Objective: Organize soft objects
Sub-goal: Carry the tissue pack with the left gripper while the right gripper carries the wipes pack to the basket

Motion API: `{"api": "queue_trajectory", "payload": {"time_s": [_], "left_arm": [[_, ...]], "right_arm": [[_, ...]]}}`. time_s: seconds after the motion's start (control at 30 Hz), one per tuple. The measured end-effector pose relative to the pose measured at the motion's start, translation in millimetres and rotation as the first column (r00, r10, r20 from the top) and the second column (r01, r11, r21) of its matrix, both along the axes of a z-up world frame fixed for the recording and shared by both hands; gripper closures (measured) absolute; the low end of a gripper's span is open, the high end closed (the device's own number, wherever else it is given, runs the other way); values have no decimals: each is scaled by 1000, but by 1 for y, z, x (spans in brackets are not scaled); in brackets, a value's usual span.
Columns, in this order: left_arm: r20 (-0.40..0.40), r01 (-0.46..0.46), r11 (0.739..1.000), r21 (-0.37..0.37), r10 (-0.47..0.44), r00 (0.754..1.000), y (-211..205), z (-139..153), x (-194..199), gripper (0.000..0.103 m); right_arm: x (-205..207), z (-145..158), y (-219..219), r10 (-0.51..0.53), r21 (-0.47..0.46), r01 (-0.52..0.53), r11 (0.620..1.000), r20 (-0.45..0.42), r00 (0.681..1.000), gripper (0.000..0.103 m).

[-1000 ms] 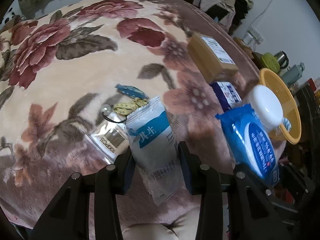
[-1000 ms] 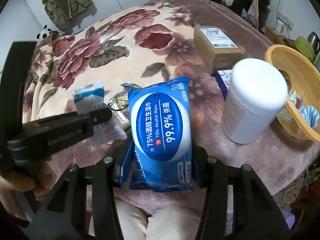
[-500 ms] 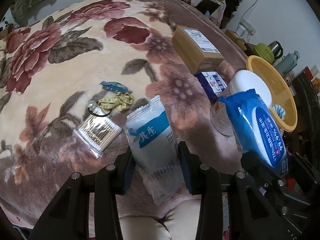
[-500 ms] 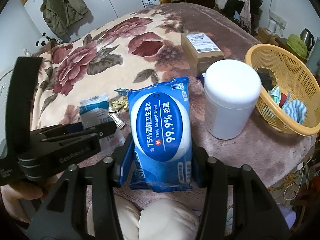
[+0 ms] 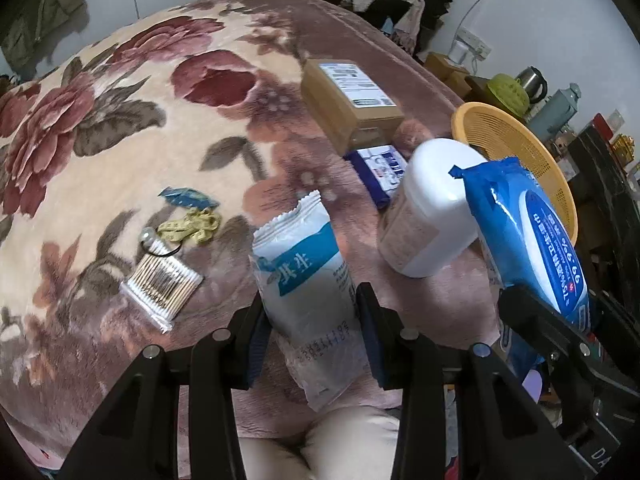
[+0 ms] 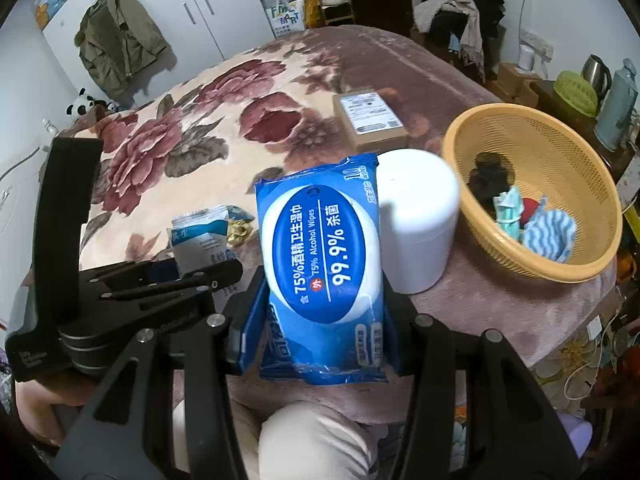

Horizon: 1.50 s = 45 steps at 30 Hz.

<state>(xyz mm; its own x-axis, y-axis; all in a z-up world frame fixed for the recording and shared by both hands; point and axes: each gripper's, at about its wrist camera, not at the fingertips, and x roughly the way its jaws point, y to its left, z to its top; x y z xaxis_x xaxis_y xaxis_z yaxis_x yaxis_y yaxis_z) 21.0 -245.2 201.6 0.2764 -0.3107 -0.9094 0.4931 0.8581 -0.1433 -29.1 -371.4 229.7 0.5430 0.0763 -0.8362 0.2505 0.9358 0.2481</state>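
Over the floral blanket (image 5: 120,152), left gripper (image 5: 312,316) clamps a white pouch (image 5: 308,272), right gripper (image 6: 320,312) a wipes pack (image 6: 324,256).

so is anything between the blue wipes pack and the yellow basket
Yes. The white canister stands on the blanket right beside the blue wipes pack held by the right gripper, between it and the yellow basket. The pack looks lifted, so it can probably pass over.

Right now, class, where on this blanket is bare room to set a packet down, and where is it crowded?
Free: the wide floral blanket left of the cardboard box and beyond the measuring tape. Crowded: the right edge, where box, white tub and yellow basket sit close together.
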Motion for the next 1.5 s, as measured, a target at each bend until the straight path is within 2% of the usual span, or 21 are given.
{"api": "queue_trajectory", "payload": {"time_s": [0.97,1.5], "left_arm": [[20,144,989,-38,-143,990,-111,33,-19,61],[8,207,977,-46,-207,978,-162,32,-28,61]], "right_arm": [[-27,16,-93,-148,-17,149,989,41,988,53],[-43,15,-139,-230,-22,231,973,38,973,53]]}}
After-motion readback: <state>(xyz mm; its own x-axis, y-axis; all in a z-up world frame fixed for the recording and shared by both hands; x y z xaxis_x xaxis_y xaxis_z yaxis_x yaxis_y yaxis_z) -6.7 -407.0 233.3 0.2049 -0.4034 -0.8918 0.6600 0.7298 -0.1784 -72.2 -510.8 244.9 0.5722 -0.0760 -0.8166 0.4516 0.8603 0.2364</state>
